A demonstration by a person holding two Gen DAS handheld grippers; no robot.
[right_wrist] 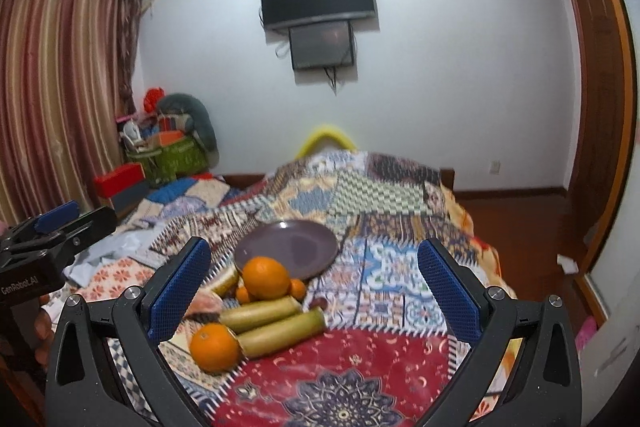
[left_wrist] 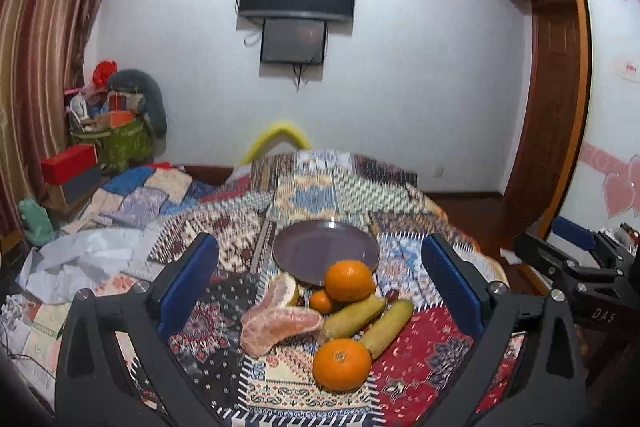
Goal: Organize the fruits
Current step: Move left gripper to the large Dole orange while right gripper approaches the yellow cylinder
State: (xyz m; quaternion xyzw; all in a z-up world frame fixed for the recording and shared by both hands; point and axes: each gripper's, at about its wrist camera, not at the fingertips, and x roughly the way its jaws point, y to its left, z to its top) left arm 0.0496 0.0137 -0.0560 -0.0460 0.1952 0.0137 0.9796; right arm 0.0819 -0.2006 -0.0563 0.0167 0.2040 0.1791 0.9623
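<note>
A patchwork quilt [left_wrist: 328, 187] covers a bed, and a pile of fruit lies on it. Nearest the cameras sits an orange [left_wrist: 342, 365]. Behind it lie two yellow-green bananas [left_wrist: 386, 327] side by side, with peeled pomelo pieces [left_wrist: 276, 323] to their left. A second orange [left_wrist: 349, 280] rests against the near rim of an empty purple plate [left_wrist: 320, 247], with a small tangerine [left_wrist: 321, 301] just beside it. The left gripper [left_wrist: 320, 279] hovers above the pile, fingers spread wide and holding nothing. The right gripper [right_wrist: 314, 287] hovers alongside, fingers also spread wide and holding nothing.
</note>
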